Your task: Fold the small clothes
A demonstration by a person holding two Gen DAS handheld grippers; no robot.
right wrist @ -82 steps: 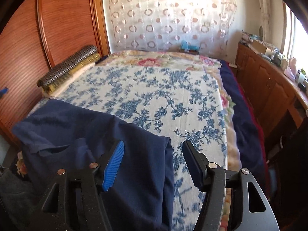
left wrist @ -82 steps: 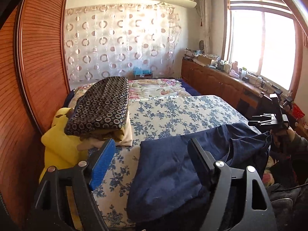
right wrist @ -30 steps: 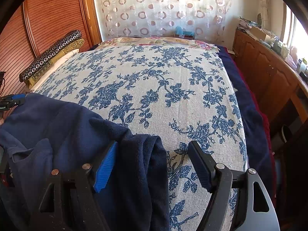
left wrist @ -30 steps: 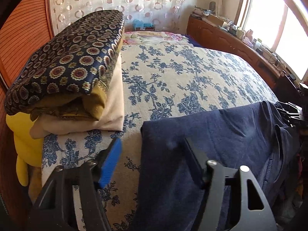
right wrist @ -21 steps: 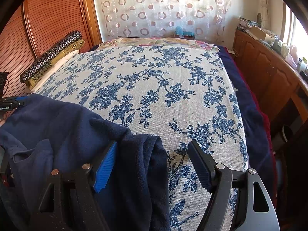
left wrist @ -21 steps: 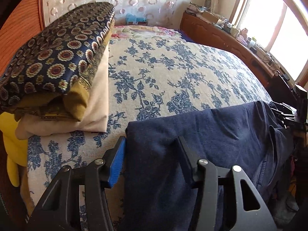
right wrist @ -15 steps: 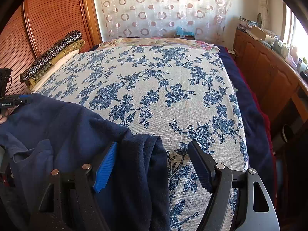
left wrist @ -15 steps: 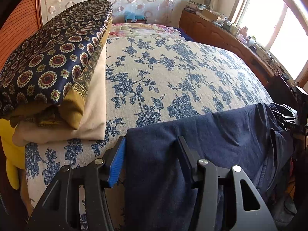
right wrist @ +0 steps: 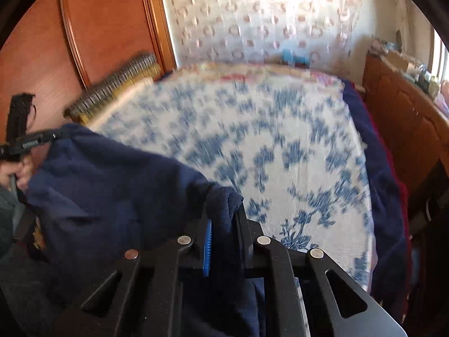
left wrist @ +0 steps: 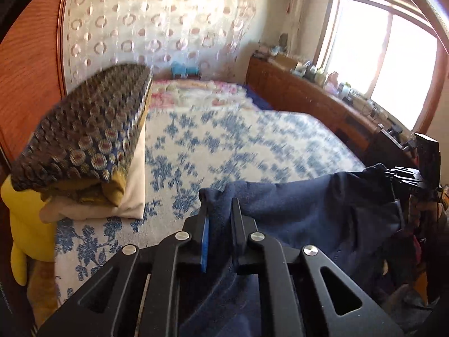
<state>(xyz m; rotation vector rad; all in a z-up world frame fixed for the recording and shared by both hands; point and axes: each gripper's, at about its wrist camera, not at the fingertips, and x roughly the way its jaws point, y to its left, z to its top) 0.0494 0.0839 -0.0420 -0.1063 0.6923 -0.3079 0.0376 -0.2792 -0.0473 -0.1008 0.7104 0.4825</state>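
A navy blue garment [left wrist: 308, 210] hangs stretched between my two grippers at the near edge of the bed. My left gripper [left wrist: 219, 205] has its jaws closing, the pads pressing on one bunched upper corner of the cloth. In the right wrist view my right gripper [right wrist: 224, 205] is closing the same way on the other corner of the navy garment [right wrist: 112, 191]. Each view shows the other tool at the cloth's far end: the right gripper [left wrist: 404, 174] and the left gripper [right wrist: 28, 143], held by a hand [right wrist: 16, 171]. The garment's lower part drops out of sight below.
The bed wears a white cover with blue flowers [left wrist: 252, 146]. A stack of folded blankets [left wrist: 84, 140] lies along its left side above a yellow cushion [left wrist: 25, 210]. A wooden wardrobe [right wrist: 98, 28] stands at the left, and a cluttered wooden cabinet [left wrist: 308, 98] runs under the window.
Both grippers went from wide open around the navy cloth to closed on its corners. Both rose, lifting the garment's top edge off the bed cover.
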